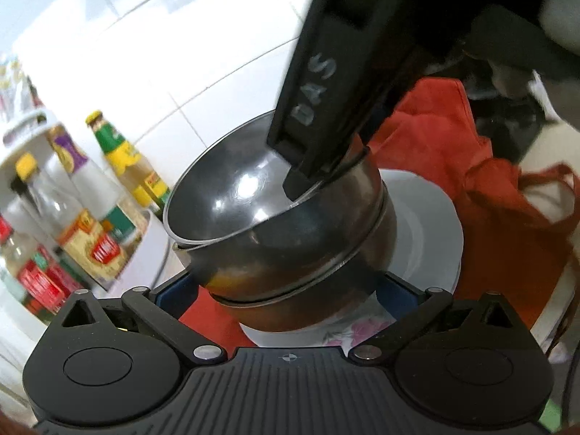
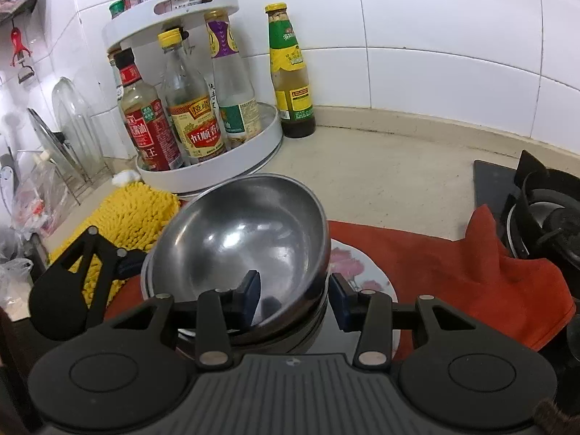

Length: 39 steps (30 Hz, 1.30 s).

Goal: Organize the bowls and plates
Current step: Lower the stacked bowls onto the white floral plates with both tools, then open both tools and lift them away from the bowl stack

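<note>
A stack of nested steel bowls (image 1: 290, 272) stands on a white flowered plate (image 1: 427, 239) that lies on a red cloth (image 1: 453, 166). My left gripper (image 1: 284, 288) straddles the lower bowls, its blue pads touching both sides. The top bowl (image 2: 239, 232) is tilted, its near edge raised off the stack. My right gripper (image 2: 295, 297) is shut on that bowl's near rim, one pad inside and one outside. In the left wrist view the right gripper (image 1: 315, 177) comes down from above onto the same rim. The plate (image 2: 351, 264) shows beside the bowls.
A white turntable rack (image 2: 268, 148) with several sauce bottles stands at the back left, a green-labelled bottle (image 2: 290, 72) beside it. A yellow shaggy mat (image 2: 127, 217) lies left of the bowls. A gas stove (image 2: 536, 210) is at the right. Pot lids (image 2: 72, 123) lean at far left.
</note>
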Tool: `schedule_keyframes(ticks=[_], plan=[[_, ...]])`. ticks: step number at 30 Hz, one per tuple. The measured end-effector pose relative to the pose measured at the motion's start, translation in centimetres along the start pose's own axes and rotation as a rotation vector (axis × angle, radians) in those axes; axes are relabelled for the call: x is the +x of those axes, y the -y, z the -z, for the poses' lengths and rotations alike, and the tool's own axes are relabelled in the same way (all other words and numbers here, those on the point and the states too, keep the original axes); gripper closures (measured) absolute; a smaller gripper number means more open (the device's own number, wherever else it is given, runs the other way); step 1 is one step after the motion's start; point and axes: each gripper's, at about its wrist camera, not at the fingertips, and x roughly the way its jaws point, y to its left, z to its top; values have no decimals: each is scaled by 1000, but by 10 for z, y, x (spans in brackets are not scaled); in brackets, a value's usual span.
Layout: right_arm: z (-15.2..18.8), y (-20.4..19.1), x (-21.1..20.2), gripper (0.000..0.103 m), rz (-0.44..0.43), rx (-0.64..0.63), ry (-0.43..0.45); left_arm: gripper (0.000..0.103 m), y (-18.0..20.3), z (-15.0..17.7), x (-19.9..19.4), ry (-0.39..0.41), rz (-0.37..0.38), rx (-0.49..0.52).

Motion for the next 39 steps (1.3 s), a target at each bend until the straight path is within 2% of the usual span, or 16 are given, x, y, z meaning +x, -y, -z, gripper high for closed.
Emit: schedule_keyframes(ticks=[5, 8, 11, 14, 19, 21, 24, 28, 31, 34, 39], plan=[[-3, -1, -8, 64, 34, -1, 10, 0, 4, -6, 14, 6, 22, -85], [-4, 4, -13, 64, 70, 8, 3, 0, 12, -12, 16, 13, 27, -58], [-3, 15, -15, 65, 39, 60, -18, 0, 15, -6, 6, 31, 26, -16], [-1, 14, -15, 65, 14, 48, -21, 0, 19, 6, -7, 64, -56, 55], [-3, 4, -14, 65, -6, 14, -22, 0, 14, 9, -11, 62, -51, -18], [-3, 1, -11, 63, -1, 9, -36, 0, 20, 5, -6, 60, -70, -14], [-3, -2, -12, 63, 51, -24, -38, 0, 21, -2, 3, 62, -54, -30], [-1, 1, -15, 63, 111, -61, -32, 0, 22, -13, 8, 33, -37, 6], [1, 1, -13, 63, 100, -69, -33, 0, 24, -3, -2, 55, -40, 19], [2, -1, -11, 63, 107, -78, -24, 0, 19, 5, -14, 79, -25, -12], [-1, 6, -14, 63, 68, -33, -39, 0, 6, 11, -22, 81, 65, -139]])
